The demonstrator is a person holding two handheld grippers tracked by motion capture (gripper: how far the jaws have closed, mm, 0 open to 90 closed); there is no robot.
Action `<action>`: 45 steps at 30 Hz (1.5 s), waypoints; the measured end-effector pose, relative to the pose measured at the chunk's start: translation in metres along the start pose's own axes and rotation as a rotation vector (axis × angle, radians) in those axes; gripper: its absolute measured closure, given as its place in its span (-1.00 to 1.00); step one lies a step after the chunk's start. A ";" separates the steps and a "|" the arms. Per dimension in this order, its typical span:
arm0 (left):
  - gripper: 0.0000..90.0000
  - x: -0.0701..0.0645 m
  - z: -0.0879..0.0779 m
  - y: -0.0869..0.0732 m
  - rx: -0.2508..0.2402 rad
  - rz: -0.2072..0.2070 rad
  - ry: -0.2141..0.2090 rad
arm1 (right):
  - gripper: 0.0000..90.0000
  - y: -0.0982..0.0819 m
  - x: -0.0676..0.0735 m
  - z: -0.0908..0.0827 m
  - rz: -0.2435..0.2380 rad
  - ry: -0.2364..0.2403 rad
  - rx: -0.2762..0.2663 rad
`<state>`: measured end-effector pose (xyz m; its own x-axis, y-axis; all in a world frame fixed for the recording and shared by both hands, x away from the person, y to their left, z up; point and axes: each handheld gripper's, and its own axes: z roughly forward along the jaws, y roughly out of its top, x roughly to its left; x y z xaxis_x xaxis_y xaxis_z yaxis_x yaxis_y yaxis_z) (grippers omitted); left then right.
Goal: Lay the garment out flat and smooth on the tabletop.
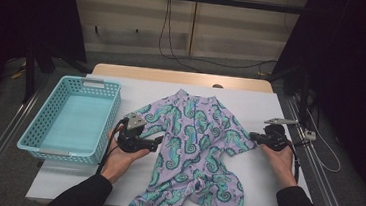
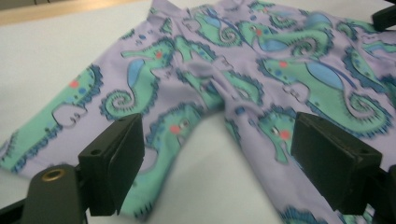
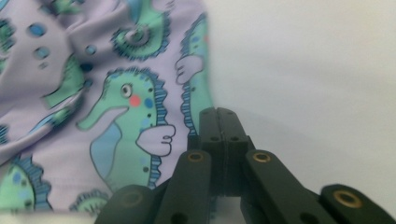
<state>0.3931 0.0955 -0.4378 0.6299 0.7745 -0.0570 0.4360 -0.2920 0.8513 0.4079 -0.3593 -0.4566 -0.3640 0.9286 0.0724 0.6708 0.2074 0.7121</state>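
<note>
High view: seahorse-print swimsuit (image 1: pixel 194 149) lies flat on the white table (image 1: pixel 261 107), hem cut off below; turquoise basket (image 1: pixel 71 118) left. Left gripper view: left gripper (image 2: pixel 217 156) jaws wide, over a sleeve. Right gripper view: right gripper (image 3: pixel 217 116) jaws pressed together at the sleeve edge; any pinched cloth indiscernible.

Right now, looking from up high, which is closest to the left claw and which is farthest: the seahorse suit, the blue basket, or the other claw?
From the left claw, in the high view:
1. Seahorse suit: right at its tips, toward the table's middle.
2. Blue basket: just beside the hand, on the outer side at the table's left.
3. Right claw: across the suit, at the far sleeve.
</note>
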 end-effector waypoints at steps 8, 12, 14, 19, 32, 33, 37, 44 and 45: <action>-0.69 0.013 0.026 0.015 0.027 -0.037 0.040 | 1.00 0.014 -0.030 0.004 -0.007 -0.080 -0.004; -0.69 0.027 0.036 0.023 0.025 -0.077 0.050 | 1.00 0.018 -0.043 0.010 -0.019 -0.124 0.006; -0.69 0.034 0.041 0.026 0.032 -0.101 0.071 | 1.00 0.020 -0.050 0.013 -0.013 -0.140 0.019; -0.51 0.049 0.056 0.031 0.053 -0.137 0.084 | 1.00 0.029 -0.058 0.022 -0.046 -0.184 0.023; 0.01 0.091 0.087 0.033 0.175 -0.205 0.182 | 1.00 0.029 -0.076 0.035 -0.019 -0.214 0.002; 0.05 0.094 0.089 0.032 0.187 -0.199 0.183 | 1.00 0.029 -0.077 0.035 -0.015 -0.211 0.002; 0.14 0.100 0.090 0.031 0.190 -0.186 0.187 | 1.00 0.028 -0.078 0.035 -0.006 -0.196 -0.006; 0.64 0.096 0.091 0.032 0.209 -0.107 0.144 | 1.00 0.028 -0.079 0.036 0.006 -0.181 -0.016; 0.82 0.093 0.092 0.033 0.217 -0.105 0.133 | 1.00 0.029 -0.080 0.036 0.003 -0.181 -0.017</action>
<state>0.5258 0.1064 -0.4632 0.4906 0.8694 -0.0583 0.6309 -0.3083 0.7120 0.4797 -0.4163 -0.4672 -0.2393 0.9696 -0.0513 0.6603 0.2012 0.7235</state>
